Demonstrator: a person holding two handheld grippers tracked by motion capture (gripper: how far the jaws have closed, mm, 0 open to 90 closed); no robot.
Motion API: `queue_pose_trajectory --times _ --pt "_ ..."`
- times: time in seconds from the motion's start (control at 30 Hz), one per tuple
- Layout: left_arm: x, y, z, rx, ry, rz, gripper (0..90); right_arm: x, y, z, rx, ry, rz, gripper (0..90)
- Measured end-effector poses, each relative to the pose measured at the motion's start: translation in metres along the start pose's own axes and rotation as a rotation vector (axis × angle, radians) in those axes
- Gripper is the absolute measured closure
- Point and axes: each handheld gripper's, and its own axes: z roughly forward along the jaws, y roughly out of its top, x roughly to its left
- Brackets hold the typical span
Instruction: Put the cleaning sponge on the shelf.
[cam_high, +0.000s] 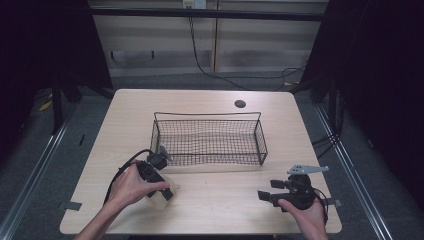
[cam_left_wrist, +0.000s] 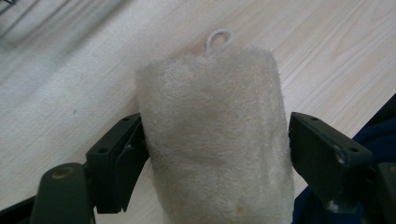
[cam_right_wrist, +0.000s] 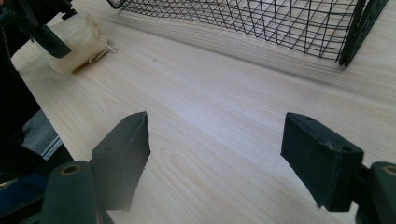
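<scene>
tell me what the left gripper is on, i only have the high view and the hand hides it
Observer: In the left gripper view, the left gripper has a fluffy cream cloth roll between its jaws.
Operator: are the jaws pinching it
Observer: The left jaw touches the roll; a thin gap shows at the right jaw, so not clamped.
Operator: anything sticking out of the roll
Observer: A small white loop pokes out at its far end, lying on the wooden table.
Operator: right gripper holding anything
Observer: No, the right gripper is open over bare table, pointing toward the wire basket.
</scene>
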Motion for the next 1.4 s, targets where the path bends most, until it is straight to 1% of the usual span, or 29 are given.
queue_pose_trajectory --times 0.03,0.07,0.1,0.17,0.2,0.33,0.37,0.43,0.47,0.5,0.63,0.7,0.77,0.83,0.87,0.97,1.0,1.17,1.3,1.4 --pt "0.0 0.0 0.0 0.0 -0.001 0.003 21.7 0.0 0.0 0.0 0.001 -0.001 -0.001 23.6" --pt "0.0 -0.001 0.0 -0.004 -0.002 -0.007 22.7 0.0 0.0 0.0 0.001 0.0 -0.002 23.6" --pt "0.0 0.0 0.0 -0.004 -0.001 -0.004 23.1 -0.001 0.0 0.0 0.002 0.0 -0.002 23.5" --pt "0.0 0.0 0.0 0.008 -0.001 -0.001 23.9 -0.001 0.0 0.0 0.002 -0.002 -0.002 23.5" --pt "-0.001 -0.001 0.0 0.0 0.004 -0.009 24.7 -0.001 0.0 0.0 0.004 -0.002 -0.002 23.5" --pt "-0.001 -0.001 0.0 -0.002 0.012 -0.008 26.0 0.0 0.0 0.0 0.003 -0.003 0.001 23.5" --pt "0.0 -0.001 -0.001 0.007 0.014 0.0 26.0 0.0 0.0 0.0 0.003 -0.004 0.002 23.5" --pt "-0.001 -0.002 -0.001 0.012 0.008 -0.007 26.3 0.0 0.0 0.0 0.005 -0.002 0.0 23.6" --pt "-0.001 -0.002 -0.002 0.015 0.012 -0.006 26.5 -0.001 0.0 0.001 0.004 -0.002 -0.002 23.6" --pt "0.0 -0.002 -0.002 0.013 0.01 0.002 26.6 -0.001 0.0 0.001 0.006 -0.004 0.0 23.5" --pt "0.001 -0.003 -0.008 -0.003 0.005 -0.013 26.9 -0.001 0.001 0.002 0.01 -0.003 0.003 23.5" --pt "0.002 -0.004 -0.01 -0.002 0.005 0.0 26.9 -0.001 0.0 0.002 0.011 -0.004 0.003 23.5" --pt "0.002 -0.005 -0.012 -0.006 0.003 0.002 27.0 0.0 0.0 0.001 0.01 -0.004 0.003 23.5" --pt "0.002 -0.006 -0.013 0.0 0.003 0.009 27.0 0.0 0.0 0.001 0.009 -0.003 0.001 23.5" --pt "0.002 -0.006 -0.014 -0.002 -0.002 0.006 27.0 0.0 0.0 0.001 0.009 -0.002 0.0 23.5" --pt "0.001 -0.006 -0.017 -0.001 -0.011 0.016 27.0 0.0 0.0 0.001 0.006 0.0 -0.001 23.5" --pt "0.001 -0.006 -0.019 0.006 -0.014 0.025 27.0 0.0 0.0 0.001 0.006 -0.001 -0.001 23.5" --pt "0.002 -0.007 -0.024 0.0 -0.041 0.021 27.0 -0.001 0.0 0.001 0.01 -0.001 0.002 23.4" --pt "0.004 -0.009 -0.028 -0.011 -0.063 0.01 27.0 -0.001 0.0 0.001 0.012 -0.001 0.002 23.3" --pt "0.003 -0.01 -0.032 -0.01 -0.049 0.013 27.0 0.0 0.0 0.001 0.013 -0.002 0.003 23.4"
